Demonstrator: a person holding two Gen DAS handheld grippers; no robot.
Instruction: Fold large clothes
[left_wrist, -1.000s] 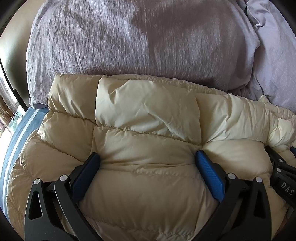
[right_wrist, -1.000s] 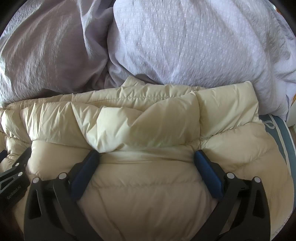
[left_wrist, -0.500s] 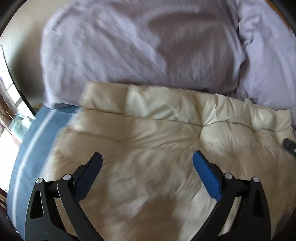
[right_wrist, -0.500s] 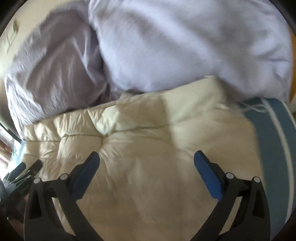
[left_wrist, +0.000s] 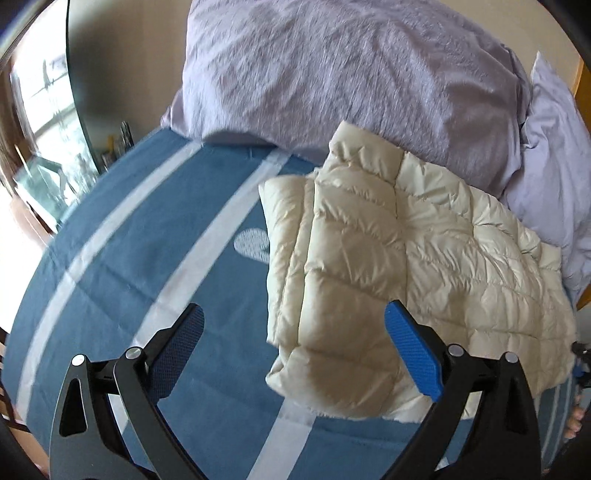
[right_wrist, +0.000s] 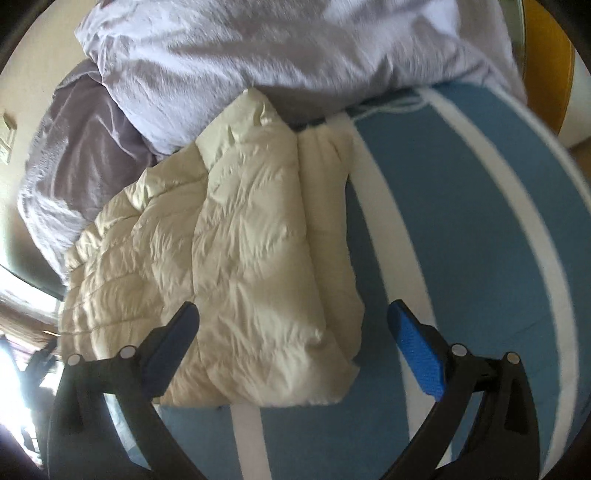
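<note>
A bed fills both views, its blue sheet (left_wrist: 122, 266) crossed by pale stripes, with a window bright at the far left. Along the far side lie two bulky lilac pillows, the darker pillow (left_wrist: 351, 74) on the left and the lighter pillow (right_wrist: 277, 48) on the right. Against them rests the cream puffer jacket (left_wrist: 388, 266), now a compact, roughly rectangular bundle with its layered edges stacked on the left side and its near edge lying flat on the sheet (the quilting is puffy, so the layers sit loose rather than crisp).

A second ago both tools sat low over the jacket, their pads pressing its padding; since then they have lifted and drawn back toward the near side, so the whole bundle and much bare sheet show. The left gripper (left_wrist: 291, 350) hangs spread wide and empty above the bundle's near left corner, and the right gripper (right_wrist: 291, 347) is likewise wide apart, holding nothing, above the near right corner.

Judging by this, the last fold has been laid and released, and the jacket looks folded; what may remain is a pat to flatten it or a move aside
</note>
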